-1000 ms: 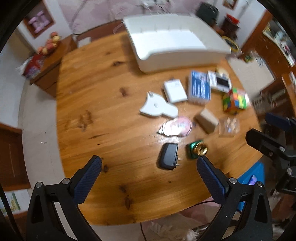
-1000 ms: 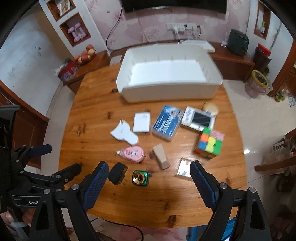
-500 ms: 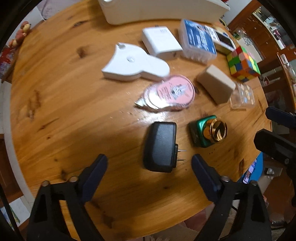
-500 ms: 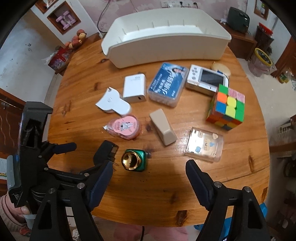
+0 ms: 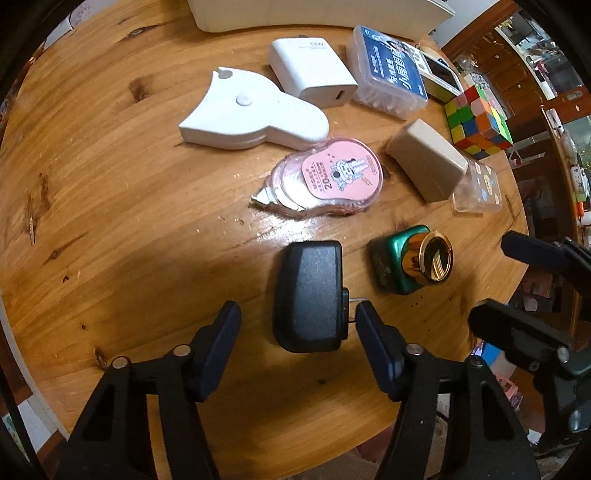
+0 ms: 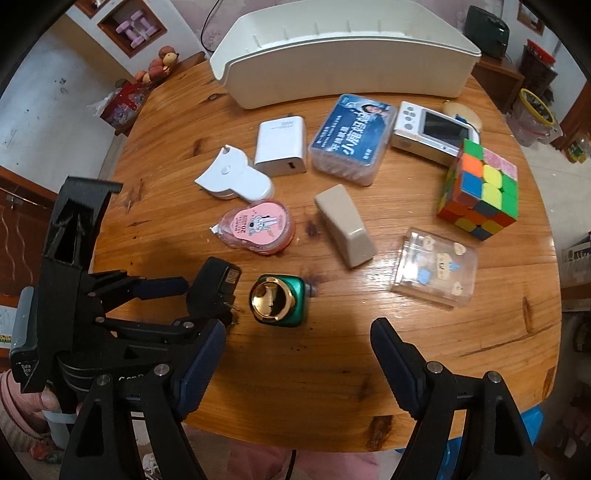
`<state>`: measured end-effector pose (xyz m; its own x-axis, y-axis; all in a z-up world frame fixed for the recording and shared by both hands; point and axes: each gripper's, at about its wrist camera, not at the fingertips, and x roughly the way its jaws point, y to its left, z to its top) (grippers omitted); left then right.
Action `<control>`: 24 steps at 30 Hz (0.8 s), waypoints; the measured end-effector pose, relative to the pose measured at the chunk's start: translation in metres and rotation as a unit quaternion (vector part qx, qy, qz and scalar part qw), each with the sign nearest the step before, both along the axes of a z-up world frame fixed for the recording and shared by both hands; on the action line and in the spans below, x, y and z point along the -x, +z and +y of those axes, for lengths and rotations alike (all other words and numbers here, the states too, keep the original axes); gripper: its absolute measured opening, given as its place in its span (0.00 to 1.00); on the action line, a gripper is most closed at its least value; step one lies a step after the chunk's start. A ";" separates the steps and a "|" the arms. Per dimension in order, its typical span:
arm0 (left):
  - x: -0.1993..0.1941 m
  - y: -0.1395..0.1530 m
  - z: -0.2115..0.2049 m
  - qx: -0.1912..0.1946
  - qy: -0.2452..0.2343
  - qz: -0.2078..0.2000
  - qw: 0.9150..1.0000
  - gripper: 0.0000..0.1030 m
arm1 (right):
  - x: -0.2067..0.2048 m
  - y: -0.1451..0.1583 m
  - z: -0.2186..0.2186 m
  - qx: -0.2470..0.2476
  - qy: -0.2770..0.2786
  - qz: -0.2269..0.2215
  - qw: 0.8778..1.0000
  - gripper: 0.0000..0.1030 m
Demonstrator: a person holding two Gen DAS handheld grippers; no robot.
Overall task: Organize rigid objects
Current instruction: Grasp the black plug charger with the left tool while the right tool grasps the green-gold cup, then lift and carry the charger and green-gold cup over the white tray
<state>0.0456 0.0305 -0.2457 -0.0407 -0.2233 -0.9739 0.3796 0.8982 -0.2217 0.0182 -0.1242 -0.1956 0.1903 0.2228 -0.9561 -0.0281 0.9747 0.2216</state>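
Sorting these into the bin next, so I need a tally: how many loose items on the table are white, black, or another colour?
White: 2, charger, tape measure
Black: 1, adapter
Other colours: 7
Total: 10

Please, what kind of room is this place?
Probably a living or dining room in a home: a round wooden table, a wall niche with small dumbbells, and a side cabinet with stuffed toys.
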 end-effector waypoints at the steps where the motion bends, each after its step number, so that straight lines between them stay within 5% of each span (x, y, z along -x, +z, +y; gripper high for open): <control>1: 0.000 0.001 0.000 0.005 -0.003 -0.002 1.000 0.56 | -0.001 -0.001 0.001 -0.001 0.000 0.000 1.000 0.79; 3: -0.005 0.005 0.012 0.026 -0.003 0.010 1.000 0.44 | -0.004 -0.004 0.003 -0.005 -0.001 0.003 1.000 0.79; 14: 0.003 0.012 0.036 0.004 -0.004 -0.017 1.000 0.44 | -0.016 -0.036 0.014 -0.009 -0.001 0.038 0.999 0.66; 21: -0.001 0.019 0.056 0.010 0.019 -0.017 1.000 0.43 | -0.022 -0.054 0.027 0.010 0.008 0.057 0.998 0.42; 24: -0.001 0.028 0.064 0.013 0.020 -0.021 0.999 0.43 | -0.022 -0.053 0.031 0.021 0.014 0.052 0.998 0.41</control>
